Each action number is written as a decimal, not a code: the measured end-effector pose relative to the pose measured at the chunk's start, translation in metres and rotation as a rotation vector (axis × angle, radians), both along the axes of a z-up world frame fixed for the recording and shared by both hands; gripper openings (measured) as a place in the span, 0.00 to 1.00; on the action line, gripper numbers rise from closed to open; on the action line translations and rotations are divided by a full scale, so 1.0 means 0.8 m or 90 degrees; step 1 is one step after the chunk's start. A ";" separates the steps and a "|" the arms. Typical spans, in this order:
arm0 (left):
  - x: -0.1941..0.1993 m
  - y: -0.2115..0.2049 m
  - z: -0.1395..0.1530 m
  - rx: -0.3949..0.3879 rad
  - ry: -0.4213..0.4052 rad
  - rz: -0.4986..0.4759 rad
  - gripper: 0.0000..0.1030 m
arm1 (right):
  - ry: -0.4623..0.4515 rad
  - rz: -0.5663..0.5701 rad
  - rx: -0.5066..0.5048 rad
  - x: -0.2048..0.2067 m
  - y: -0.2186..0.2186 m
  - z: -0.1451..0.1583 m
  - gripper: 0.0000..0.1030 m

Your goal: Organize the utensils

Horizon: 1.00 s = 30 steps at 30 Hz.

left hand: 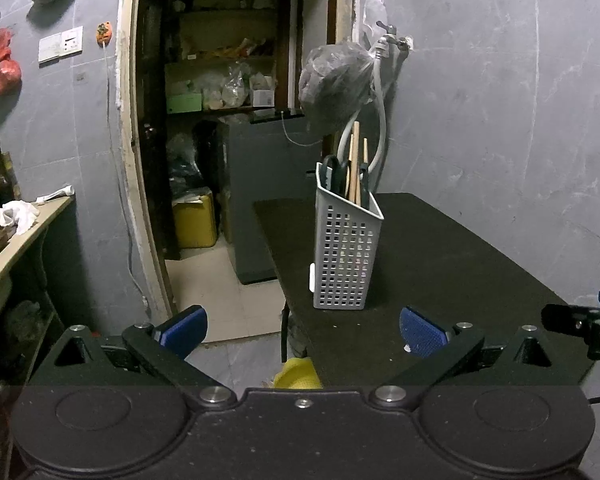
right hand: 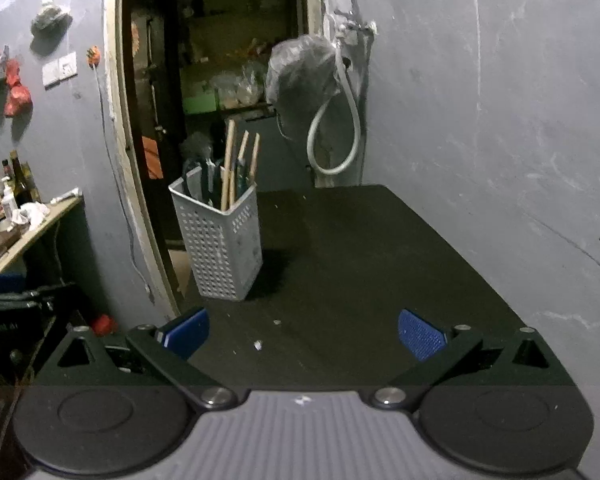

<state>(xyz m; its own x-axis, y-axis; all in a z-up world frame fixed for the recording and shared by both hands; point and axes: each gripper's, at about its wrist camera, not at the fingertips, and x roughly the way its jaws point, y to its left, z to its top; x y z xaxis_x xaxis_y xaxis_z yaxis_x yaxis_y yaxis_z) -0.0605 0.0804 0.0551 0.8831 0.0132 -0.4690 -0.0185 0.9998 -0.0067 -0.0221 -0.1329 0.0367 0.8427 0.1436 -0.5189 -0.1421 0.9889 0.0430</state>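
A grey perforated utensil holder (left hand: 346, 250) stands upright on the black table (left hand: 440, 264), near its left edge. It holds wooden chopsticks (left hand: 355, 164), scissors (left hand: 332, 170) and other dark utensils. It also shows in the right wrist view (right hand: 220, 240), with the chopsticks (right hand: 236, 164) sticking up. My left gripper (left hand: 303, 334) is open and empty, well short of the holder, at the table's front left corner. My right gripper (right hand: 303, 334) is open and empty above the table's front part (right hand: 360, 264), to the right of the holder. The right gripper's tip shows at the left view's right edge (left hand: 580, 320).
Small white crumbs (right hand: 258, 345) lie on the table front. A grey wall (right hand: 480, 140) borders the table's right and back. A bagged object (left hand: 334, 88) hangs from a tap with a hose. An open doorway (left hand: 220, 140) is left of the table. A cluttered shelf (left hand: 16, 232) stands far left.
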 end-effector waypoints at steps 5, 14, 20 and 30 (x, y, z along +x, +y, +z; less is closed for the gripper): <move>-0.001 -0.019 -0.001 0.003 0.010 -0.001 0.99 | 0.017 -0.007 -0.003 0.003 -0.019 -0.003 1.00; -0.007 -0.043 -0.002 0.005 0.025 0.010 0.99 | 0.046 -0.009 -0.002 0.008 -0.051 -0.006 1.00; -0.009 -0.049 -0.002 0.003 0.028 0.018 0.99 | 0.055 0.001 -0.010 0.009 -0.060 -0.005 1.00; -0.015 -0.048 -0.004 0.012 0.032 0.031 0.99 | 0.058 0.018 -0.016 0.012 -0.059 -0.006 1.00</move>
<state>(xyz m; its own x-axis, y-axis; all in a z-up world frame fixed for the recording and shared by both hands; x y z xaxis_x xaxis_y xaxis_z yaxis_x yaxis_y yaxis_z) -0.0727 0.0417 0.0523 0.8568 0.0646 -0.5115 -0.0667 0.9977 0.0143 -0.0124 -0.1801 0.0318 0.7872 0.1525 -0.5975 -0.1659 0.9856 0.0329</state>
